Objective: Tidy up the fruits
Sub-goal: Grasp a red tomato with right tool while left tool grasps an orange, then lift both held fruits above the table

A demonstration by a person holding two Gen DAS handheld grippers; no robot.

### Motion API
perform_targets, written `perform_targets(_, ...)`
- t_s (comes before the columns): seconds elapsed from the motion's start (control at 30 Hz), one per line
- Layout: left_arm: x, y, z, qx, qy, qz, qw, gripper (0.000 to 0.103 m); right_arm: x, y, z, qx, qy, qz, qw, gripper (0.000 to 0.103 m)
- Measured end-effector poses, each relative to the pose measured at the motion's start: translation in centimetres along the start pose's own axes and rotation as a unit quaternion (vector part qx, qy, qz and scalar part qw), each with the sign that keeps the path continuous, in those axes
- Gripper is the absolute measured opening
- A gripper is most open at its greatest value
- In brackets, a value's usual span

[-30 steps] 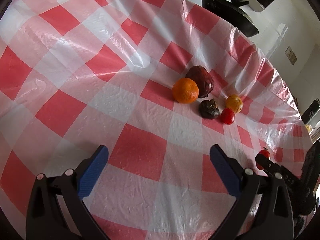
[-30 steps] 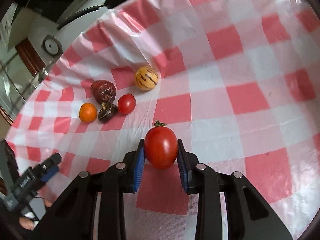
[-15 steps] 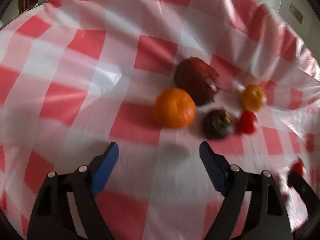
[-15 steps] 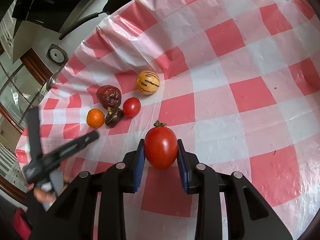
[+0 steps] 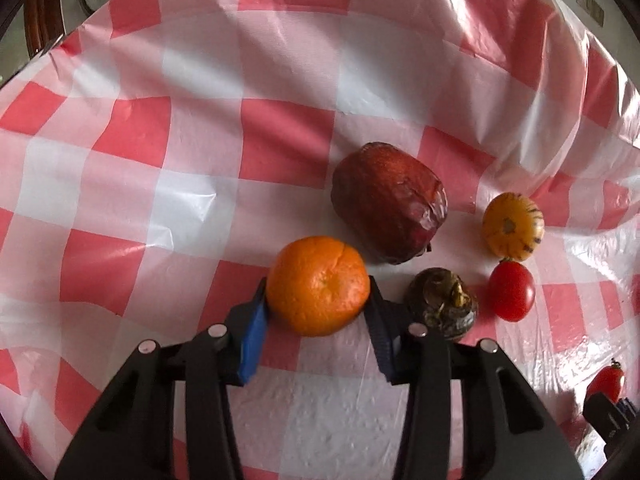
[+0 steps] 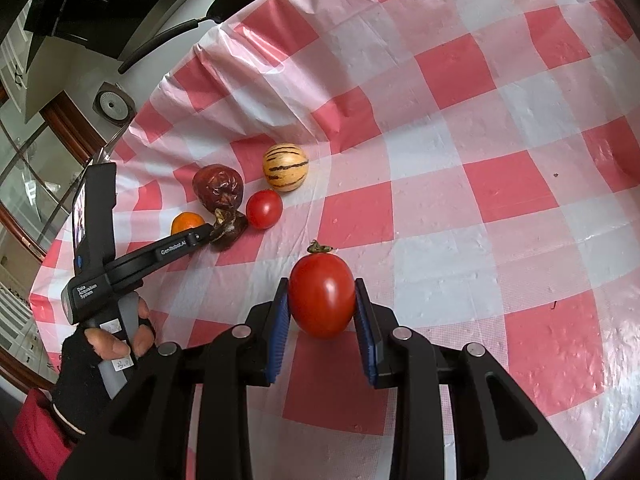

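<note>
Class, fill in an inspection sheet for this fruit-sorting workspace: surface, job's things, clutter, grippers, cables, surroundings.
Surface: red-and-white checked plastic tablecloth, wrinkled, rucked up at the far edge.
Job's things: orange, wrinkled dark red fruit, striped yellow fruit, small red tomato and dark brown fruit clustered together; large tomato apart.
Clutter: nothing seen.
Grippers: left gripper has just been closing, pads now on the orange; right gripper shut on the large tomato. A gloved hand holds the left one.
Cables: nothing seen.
Surroundings: dark chair beyond the table, round wall fitting, glazed door.
</note>
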State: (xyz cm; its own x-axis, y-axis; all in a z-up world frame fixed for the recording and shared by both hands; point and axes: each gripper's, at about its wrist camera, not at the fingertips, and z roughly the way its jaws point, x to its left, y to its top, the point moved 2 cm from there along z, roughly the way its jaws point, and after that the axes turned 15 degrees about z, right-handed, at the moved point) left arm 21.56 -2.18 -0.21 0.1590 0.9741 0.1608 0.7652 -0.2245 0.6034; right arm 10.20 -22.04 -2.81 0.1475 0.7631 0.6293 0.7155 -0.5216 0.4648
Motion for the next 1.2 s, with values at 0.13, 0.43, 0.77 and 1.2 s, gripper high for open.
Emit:
perform_targets(0.13, -0.1, -1.4, -1.2, -0.007, 0.0, 0.002, 1.0, 0.045, 0.0, 0.0, 0.1, 0.001, 0.0, 0.0, 1.0, 0.031)
perform_targets(0.43, -3.0, -11.2, -9.6, -0.04, -0.038, 0.007, 0.9984, 0.045, 0.0, 0.0, 0.1, 0.003, -0.007, 0.001, 1.0, 0.031)
perform_targets(0.77, -2.9, -12.6, -10.3, -0.04, -0.09, -0.049, 0.994, 0.045, 0.0, 0.0, 0.2, 0.003, -0.009, 0.001, 1.0, 0.031)
perform_targets(1.2, -2.7, -12.6, -10.3, -0.041, -0.096, -0.054, 0.9931, 0.045, -0.1, 0.1, 0.3, 0.0, -0.018, 0.007, 1.0, 0.031)
